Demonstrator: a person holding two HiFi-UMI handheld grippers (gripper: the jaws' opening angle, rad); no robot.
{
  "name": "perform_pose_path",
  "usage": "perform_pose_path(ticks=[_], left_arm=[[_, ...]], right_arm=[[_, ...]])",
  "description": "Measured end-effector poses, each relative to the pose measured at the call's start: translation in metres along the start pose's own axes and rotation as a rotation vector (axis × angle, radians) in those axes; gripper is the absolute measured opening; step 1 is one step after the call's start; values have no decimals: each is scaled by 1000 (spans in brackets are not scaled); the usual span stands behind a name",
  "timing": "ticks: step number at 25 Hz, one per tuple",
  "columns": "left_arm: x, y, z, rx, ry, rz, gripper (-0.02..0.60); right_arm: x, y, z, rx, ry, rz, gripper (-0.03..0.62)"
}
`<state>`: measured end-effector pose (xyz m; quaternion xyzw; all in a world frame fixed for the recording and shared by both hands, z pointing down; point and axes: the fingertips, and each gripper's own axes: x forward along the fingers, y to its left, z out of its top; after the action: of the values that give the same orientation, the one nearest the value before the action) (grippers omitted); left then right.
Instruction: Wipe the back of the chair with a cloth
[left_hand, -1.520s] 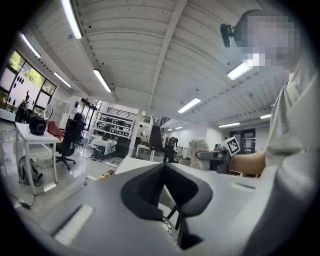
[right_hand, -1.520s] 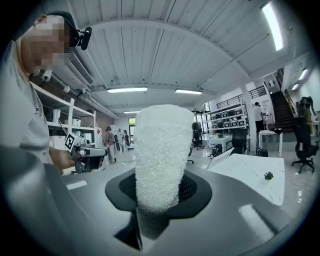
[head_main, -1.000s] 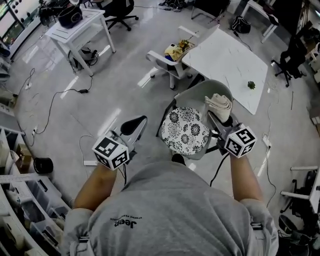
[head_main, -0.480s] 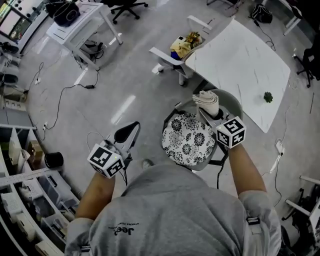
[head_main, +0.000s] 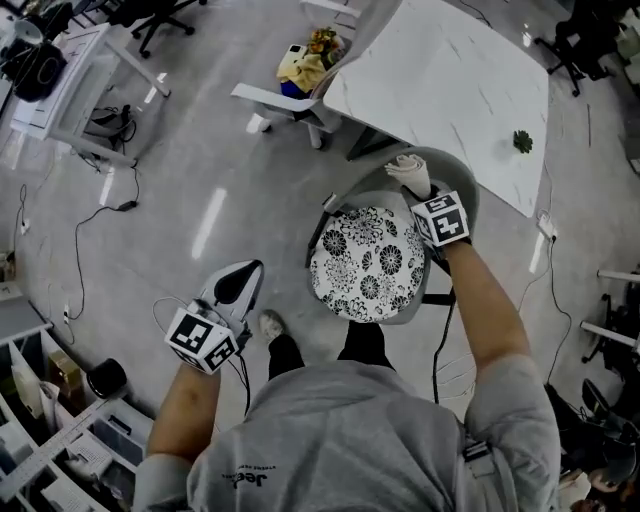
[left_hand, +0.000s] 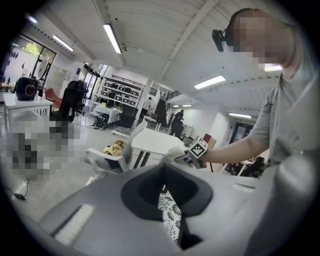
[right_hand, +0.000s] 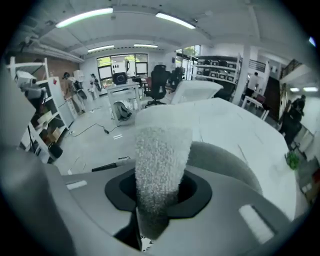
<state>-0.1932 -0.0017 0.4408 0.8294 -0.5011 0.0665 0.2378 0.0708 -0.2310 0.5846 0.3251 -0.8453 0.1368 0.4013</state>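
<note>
Currently, item 1: right gripper (head_main: 419, 192) clamped on the cloth (head_main: 408, 168), a pale, nubbly, bunched fold standing up out of the jaws at the top rim of the grey chair back (head_main: 464, 175), behind the flower-patterned seat (head_main: 365, 265). Item 2: left gripper (head_main: 236, 286), jaws together on nothing, well apart from the chair. I judge that, with nothing steadying the chair, wiping pressure may shift it or drag the cloth from the pinch.
</note>
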Motion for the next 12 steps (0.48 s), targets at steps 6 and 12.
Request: perform_pose_path(ticks=[6, 12], left_arm=[[25, 4, -34, -30, 38, -44, 57], [35, 1, -54, -80, 65, -58, 57]], right_arm=[[52, -22, -9, 249, 19, 42, 95], [77, -46, -16, 471, 20, 77, 95]])
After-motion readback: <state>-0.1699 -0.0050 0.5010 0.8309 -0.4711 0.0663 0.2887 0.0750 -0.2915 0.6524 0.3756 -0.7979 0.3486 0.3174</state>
